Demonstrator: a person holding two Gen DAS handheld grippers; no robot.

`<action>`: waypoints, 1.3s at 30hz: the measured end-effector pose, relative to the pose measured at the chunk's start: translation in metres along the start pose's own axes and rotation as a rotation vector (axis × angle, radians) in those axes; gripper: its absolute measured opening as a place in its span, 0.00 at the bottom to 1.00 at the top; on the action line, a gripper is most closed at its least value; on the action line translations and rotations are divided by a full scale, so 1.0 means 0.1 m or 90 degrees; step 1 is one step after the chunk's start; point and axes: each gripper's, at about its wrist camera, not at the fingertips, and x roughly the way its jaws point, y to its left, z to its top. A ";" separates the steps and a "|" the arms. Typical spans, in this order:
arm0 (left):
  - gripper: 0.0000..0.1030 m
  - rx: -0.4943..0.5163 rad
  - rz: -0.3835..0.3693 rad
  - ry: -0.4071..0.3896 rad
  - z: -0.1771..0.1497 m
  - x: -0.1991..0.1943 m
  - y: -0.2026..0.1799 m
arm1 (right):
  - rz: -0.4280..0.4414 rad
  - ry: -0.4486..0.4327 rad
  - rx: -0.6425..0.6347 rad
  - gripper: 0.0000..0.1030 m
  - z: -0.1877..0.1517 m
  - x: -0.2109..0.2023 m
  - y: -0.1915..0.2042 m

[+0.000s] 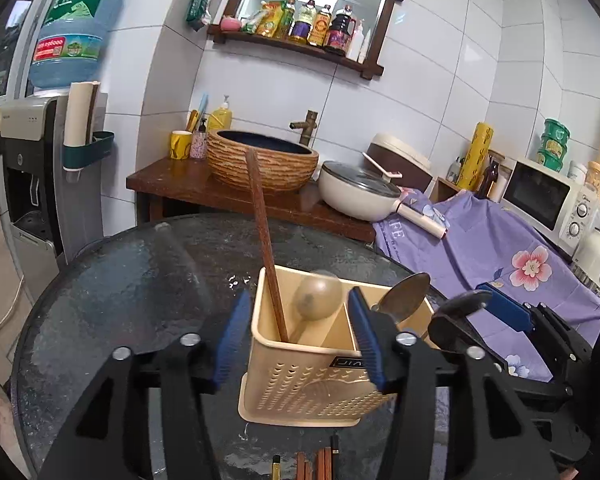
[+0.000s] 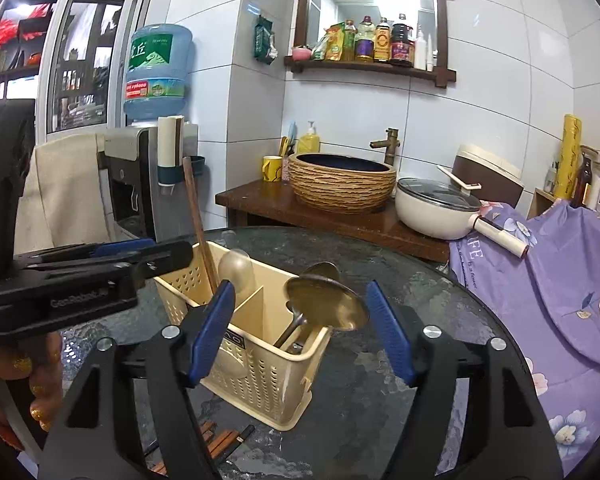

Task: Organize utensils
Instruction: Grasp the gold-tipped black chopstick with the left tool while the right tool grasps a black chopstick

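Two hand-held grippers over one round dark desk (image 1: 112, 292). One beige utensil caddy (image 1: 300, 384) on the desk, split into two compartments by a divider.

Left compartment: one tall brown wooden chopstick (image 1: 266, 248) leaning upright against the far left corner, plus one pale ladle-like spoon (image 1: 318, 292) – blurred, bowl up. Right compartment: two metal spoons (image 2: 326, 300), bowls up and overlapping, handles down inside.

Left hand-held gripper (image 1: 300, 340) about half open, blue pads either side of the left compartment, nothing pressed between them – empty. Right hand-held gripper (image 2: 300, 328) open somewhat wider, pads flanking the right compartment and the metal spoons, likewise gripping nothing. Seen from the right wrist, the left tool's black body cutting across the caddy's far left corner; a hand (image 2: 28, 384) with glittery gold nails beneath it.

On the near desk edge, in front of the caddy: a small bundle of more chopsticks (image 1: 316, 464), reddish-brown and dark – partly hidden by the gripper frames, exact count unclear.

Around, left to right: one water dispenser (image 1: 32, 184) with a blue bottle on top, one wooden counter carrying one yellow mug (image 1: 180, 145) and one woven-look basin (image 1: 262, 162) with a brass tap, one cream pan (image 1: 360, 192) with a glass lid, a purple floral cloth (image 1: 500, 248), one white microwave (image 1: 548, 200). On the far wall, one framed shelf (image 1: 300, 46) of bottles.
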 end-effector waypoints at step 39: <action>0.33 0.072 0.033 0.290 -1.54 -0.17 0.18 | 0.060 0.302 0.083 0.54 -1.54 -0.01 0.62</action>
